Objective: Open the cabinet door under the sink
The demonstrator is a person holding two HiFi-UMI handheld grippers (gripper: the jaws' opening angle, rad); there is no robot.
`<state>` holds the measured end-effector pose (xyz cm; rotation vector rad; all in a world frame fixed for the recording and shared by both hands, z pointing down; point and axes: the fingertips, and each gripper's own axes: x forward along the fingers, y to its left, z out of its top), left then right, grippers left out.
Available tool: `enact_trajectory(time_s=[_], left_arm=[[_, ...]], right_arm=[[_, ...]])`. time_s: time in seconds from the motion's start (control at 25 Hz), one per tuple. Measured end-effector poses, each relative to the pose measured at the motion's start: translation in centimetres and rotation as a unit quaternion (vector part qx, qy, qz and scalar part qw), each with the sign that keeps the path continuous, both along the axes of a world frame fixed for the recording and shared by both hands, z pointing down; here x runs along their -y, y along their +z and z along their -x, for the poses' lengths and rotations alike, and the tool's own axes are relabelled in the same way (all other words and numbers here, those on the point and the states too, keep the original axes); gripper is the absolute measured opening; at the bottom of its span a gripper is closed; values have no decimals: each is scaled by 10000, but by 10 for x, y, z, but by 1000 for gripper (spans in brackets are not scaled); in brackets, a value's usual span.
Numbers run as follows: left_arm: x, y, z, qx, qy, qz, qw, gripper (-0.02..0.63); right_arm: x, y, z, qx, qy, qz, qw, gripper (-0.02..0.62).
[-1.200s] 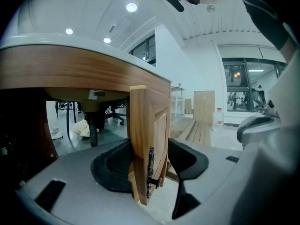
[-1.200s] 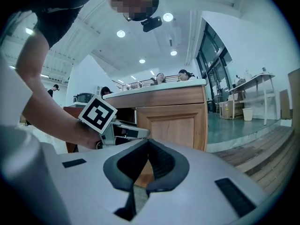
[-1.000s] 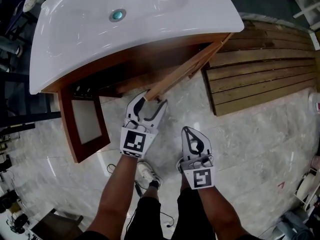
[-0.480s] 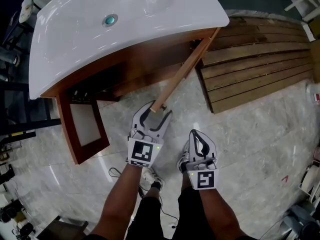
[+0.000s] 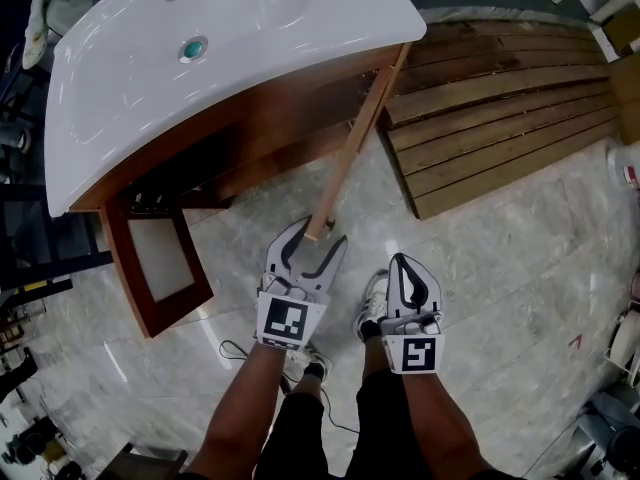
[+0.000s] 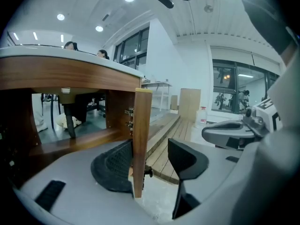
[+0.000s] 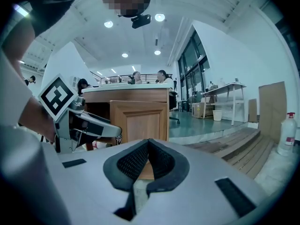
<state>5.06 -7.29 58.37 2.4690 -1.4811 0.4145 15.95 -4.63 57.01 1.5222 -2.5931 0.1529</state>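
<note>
One cabinet door (image 5: 355, 143), further ajar

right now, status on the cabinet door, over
Left gripper open, cabinet door edge between its jaws. Right gripper shut, empty. Door stands well out from the vanity. To its right, wooden decking might limit more swing.
</note>
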Motion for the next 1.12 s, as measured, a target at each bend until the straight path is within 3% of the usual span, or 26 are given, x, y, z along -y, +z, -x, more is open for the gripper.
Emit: enact_trajectory(time_s=[0.4, 0.68, 0.84, 1.12], left_arm=[[-9, -5, -21, 59, 383, 79, 9992, 229], [-16, -5, -62, 38, 851, 36, 9964, 219], [-12, -6, -82, -21, 906, -125, 9958, 218], [-10, -1, -106, 35, 1187, -135, 9928, 218]], right_arm=[[2, 4, -30, -68, 396, 36, 9992, 20], [3, 6, -48, -44, 600, 24, 9982, 20], [4, 5, -64, -54, 746, 32, 9972, 20], [-2, 17, -94, -447, 746, 74, 9962, 20]])
